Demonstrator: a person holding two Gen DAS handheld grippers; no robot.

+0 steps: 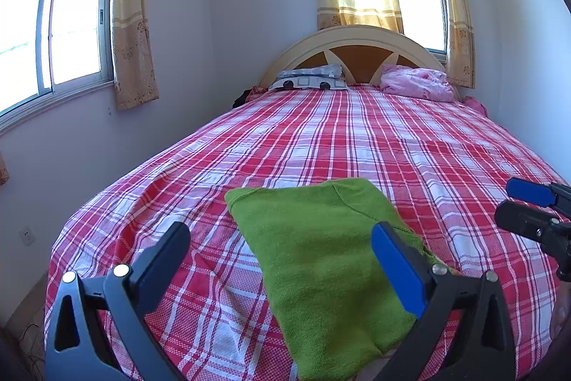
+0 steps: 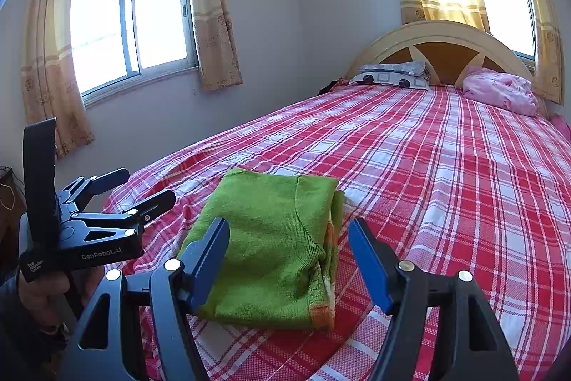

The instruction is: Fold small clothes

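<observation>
Green knit garment (image 1: 321, 256) lies folded on the red plaid bed (image 1: 357, 138), near the foot edge — orange trim showing along its 3 o'clock side in the right wrist view. Left tool (image 1: 282, 249) spread wide above it, gripping nothing. Right tool (image 2: 289, 249) likewise parted, pads clear of the cloth. Pillow (image 1: 310, 79) and pink bundle (image 1: 417, 83) at 12 o'clock by the headboard (image 1: 353, 38).
</observation>
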